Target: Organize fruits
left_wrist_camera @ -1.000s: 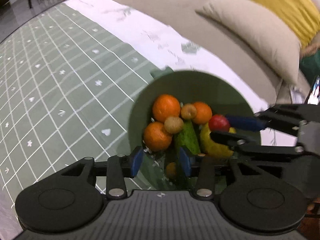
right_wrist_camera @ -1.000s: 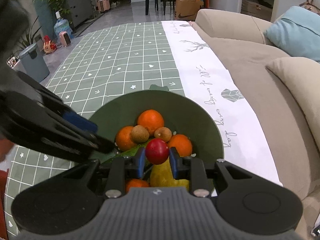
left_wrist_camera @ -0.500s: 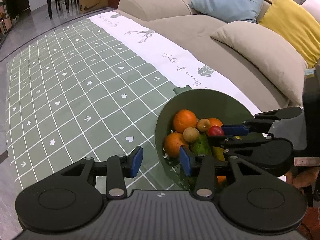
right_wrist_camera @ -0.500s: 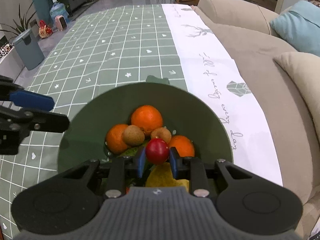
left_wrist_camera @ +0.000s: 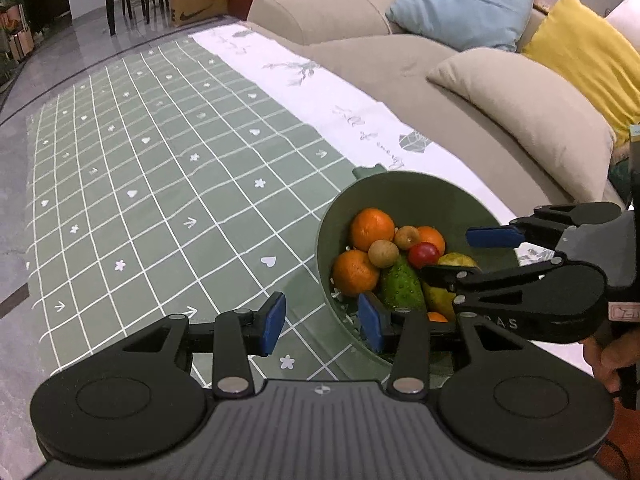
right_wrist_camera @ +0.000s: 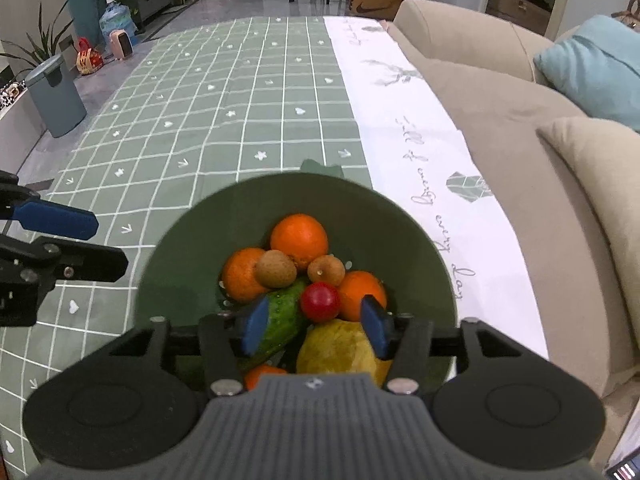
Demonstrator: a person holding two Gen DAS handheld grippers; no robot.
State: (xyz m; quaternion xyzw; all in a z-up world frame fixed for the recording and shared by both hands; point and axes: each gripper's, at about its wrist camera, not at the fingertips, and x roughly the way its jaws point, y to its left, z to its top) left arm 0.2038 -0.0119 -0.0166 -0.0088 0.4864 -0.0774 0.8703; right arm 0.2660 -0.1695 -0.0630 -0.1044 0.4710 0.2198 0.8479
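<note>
The left hand-held gripper [left_wrist_camera: 322, 322] hangs open and empty over the green checked worktop [left_wrist_camera: 168, 184], just left of the green bowl [right_wrist_camera: 376, 220] by the worktop's right edge. Further right, the right hand-held gripper [right_wrist_camera: 314, 326] is spread wide above the bowl, nearer the fruit. The red fruit [right_wrist_camera: 320, 302] lies just ahead of its fingertips, on the pile. Half a second earlier it was pinched there; now it is released.

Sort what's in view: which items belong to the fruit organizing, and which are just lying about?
Job: green bowl, oranges, red fruit, small brown fruits, green fruit, yellow fruit, right gripper, left gripper.

Bystanders: tablecloth, sofa, cushions, bin.
</note>
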